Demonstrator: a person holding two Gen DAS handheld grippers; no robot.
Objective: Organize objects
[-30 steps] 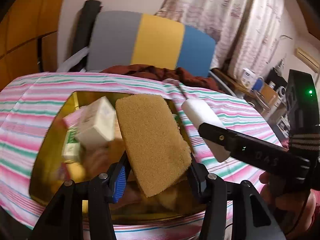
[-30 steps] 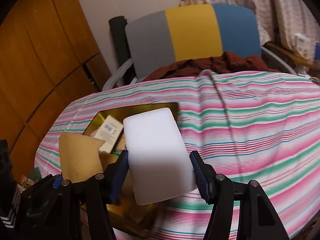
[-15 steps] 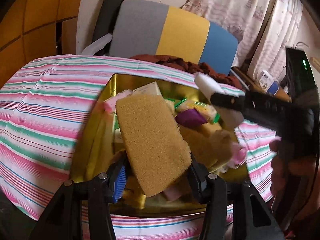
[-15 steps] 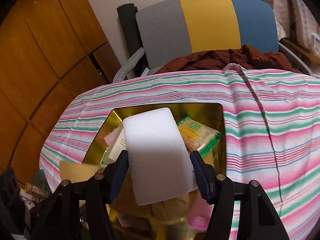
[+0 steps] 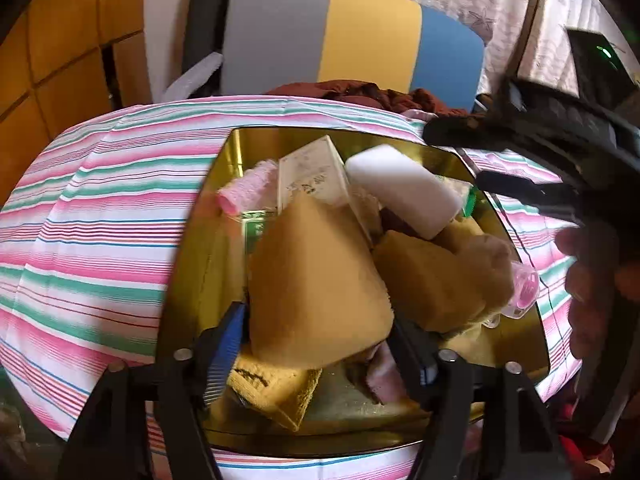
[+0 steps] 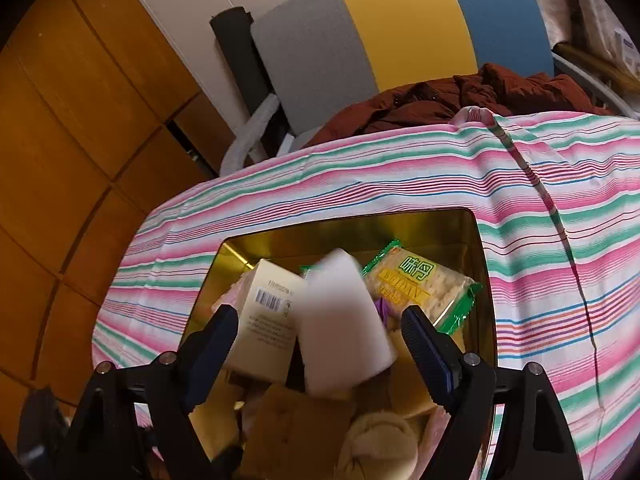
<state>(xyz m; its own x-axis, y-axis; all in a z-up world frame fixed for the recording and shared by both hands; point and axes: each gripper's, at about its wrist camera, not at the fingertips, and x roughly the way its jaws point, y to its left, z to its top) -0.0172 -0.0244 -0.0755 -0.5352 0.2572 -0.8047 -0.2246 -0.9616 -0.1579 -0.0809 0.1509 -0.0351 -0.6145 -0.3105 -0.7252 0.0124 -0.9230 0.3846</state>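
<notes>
An open gold tin (image 5: 240,152) full of small items sits on a striped cloth. My left gripper (image 5: 320,348) is over its near end. Its jaws are opening, and a tan sponge (image 5: 316,280) lies loose between them, tipped onto the pile. My right gripper (image 6: 320,340) is also opening. A blurred white sponge (image 6: 340,328) sits between its pads with a gap on each side. In the left wrist view that white sponge (image 5: 404,196) rests in the tin below the right gripper's fingers (image 5: 520,192).
The tin (image 6: 360,232) also holds a cream box (image 6: 268,312), a green cracker packet (image 6: 424,284), a pink roller (image 5: 248,192), more tan sponges (image 5: 428,280) and a beige plush item (image 6: 376,444). Behind the striped table (image 5: 100,220) stands a grey, yellow and blue chair (image 5: 328,36) with a red-brown garment (image 6: 460,96). A hand (image 5: 588,272) is at the right.
Both grippers moved over the tin, then spread their jaws. The tan sponge and the white sponge have come free and tipped down onto the items in the tin.
</notes>
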